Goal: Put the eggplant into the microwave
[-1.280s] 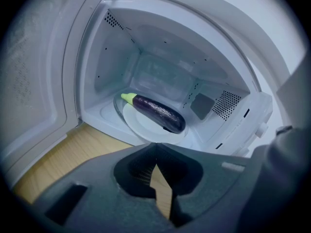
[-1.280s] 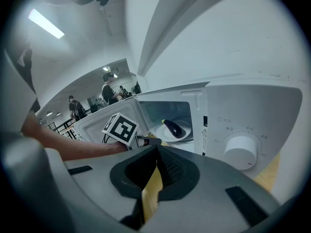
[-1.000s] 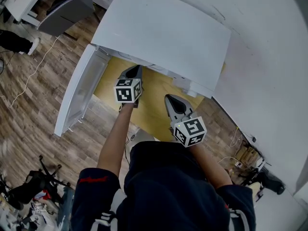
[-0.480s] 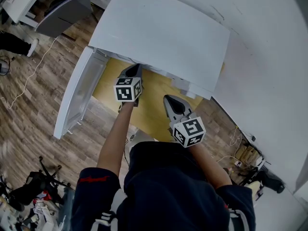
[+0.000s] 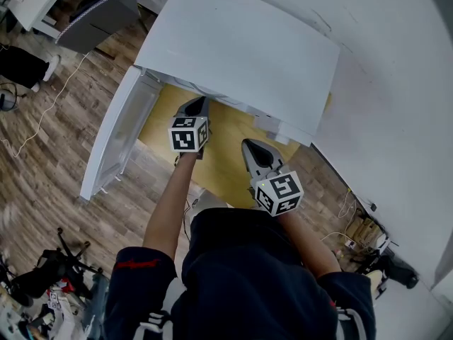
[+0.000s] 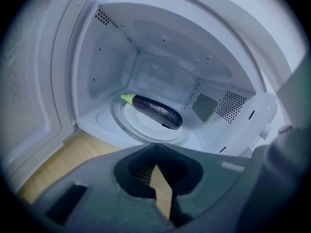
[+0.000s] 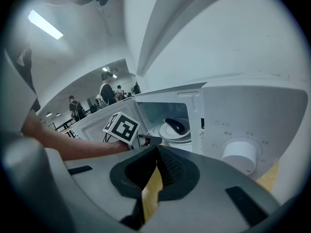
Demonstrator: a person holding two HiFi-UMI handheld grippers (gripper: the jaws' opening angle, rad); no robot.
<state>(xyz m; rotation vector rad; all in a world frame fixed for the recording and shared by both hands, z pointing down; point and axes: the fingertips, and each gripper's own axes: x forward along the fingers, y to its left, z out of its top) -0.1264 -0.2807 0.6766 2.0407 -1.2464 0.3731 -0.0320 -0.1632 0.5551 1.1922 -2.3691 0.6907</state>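
A dark purple eggplant (image 6: 155, 111) with a green stem lies on the glass turntable (image 6: 146, 130) inside the white microwave (image 5: 241, 55). It also shows in the right gripper view as the eggplant (image 7: 175, 125) in the open cavity. The microwave door (image 5: 117, 137) stands swung open at the left. My left gripper (image 5: 198, 103) hovers just outside the opening, shut and empty (image 6: 155, 147). Further back and to the right, my right gripper (image 5: 253, 144) faces the control panel, its jaws together with nothing between them (image 7: 156, 149).
The microwave sits on a yellow wooden table top (image 5: 219, 154). A white control knob (image 7: 238, 155) is on the panel right of the cavity. Cables and a tripod (image 5: 42, 275) lie on the wood floor at the left. People (image 7: 104, 91) stand far behind.
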